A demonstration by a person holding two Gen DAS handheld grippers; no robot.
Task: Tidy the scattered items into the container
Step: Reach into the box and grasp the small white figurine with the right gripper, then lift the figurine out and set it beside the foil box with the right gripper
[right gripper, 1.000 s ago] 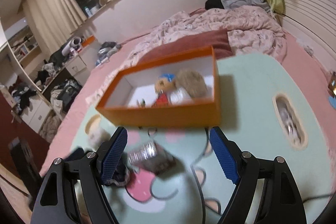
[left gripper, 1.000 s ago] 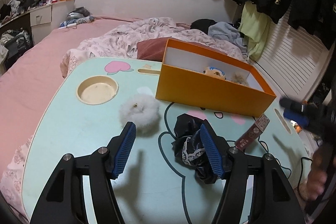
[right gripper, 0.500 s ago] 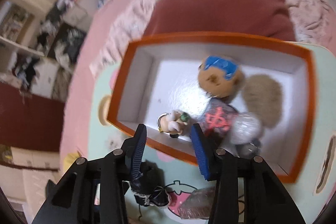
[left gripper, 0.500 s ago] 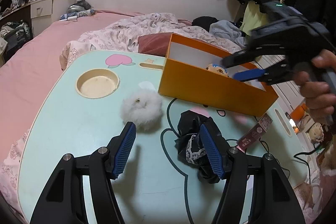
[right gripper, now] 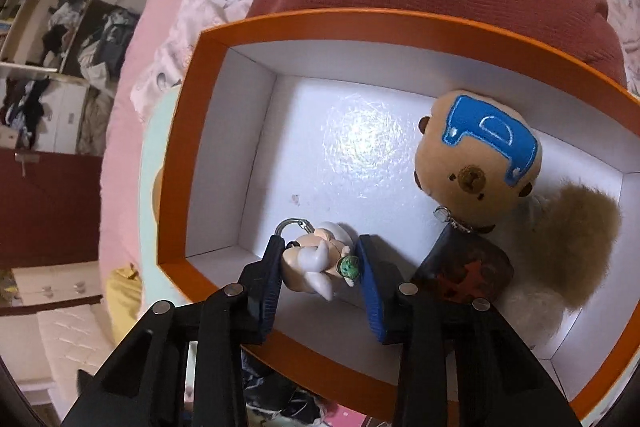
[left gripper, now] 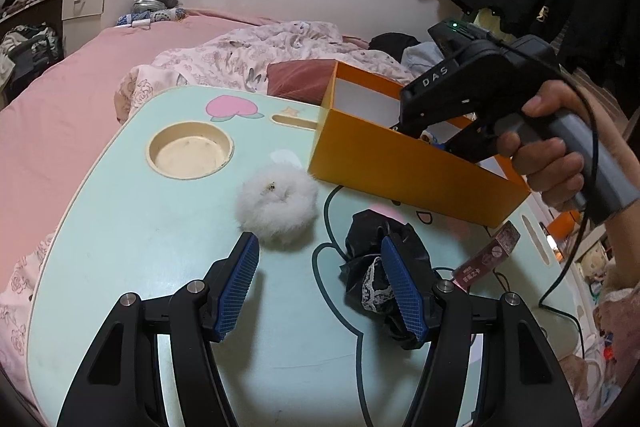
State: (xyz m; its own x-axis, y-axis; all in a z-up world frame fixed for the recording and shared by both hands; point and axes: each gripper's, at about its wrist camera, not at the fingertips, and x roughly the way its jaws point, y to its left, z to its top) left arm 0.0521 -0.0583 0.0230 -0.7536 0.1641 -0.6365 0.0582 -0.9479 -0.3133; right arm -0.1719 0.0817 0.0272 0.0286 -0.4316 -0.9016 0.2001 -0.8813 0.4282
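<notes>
1. Your left gripper (left gripper: 318, 281) hovers low over the worktop (left gripper: 120, 227), jaws spread and empty, flanked by the white pompom (left gripper: 276, 203) and black lace bundle (left gripper: 384, 267) still waiting to be tidied.
2. The maroon packet (left gripper: 486, 255) lies just beyond, near the box wall.
3. Your right gripper (right gripper: 318, 267) now dips into the orange box (right gripper: 192, 107); a second ago it hung wide over the worktop. Its jaws are closing around the small figurine keychain (right gripper: 316, 263), which sits on the box floor beside the bear plush (right gripper: 476, 155).
</notes>
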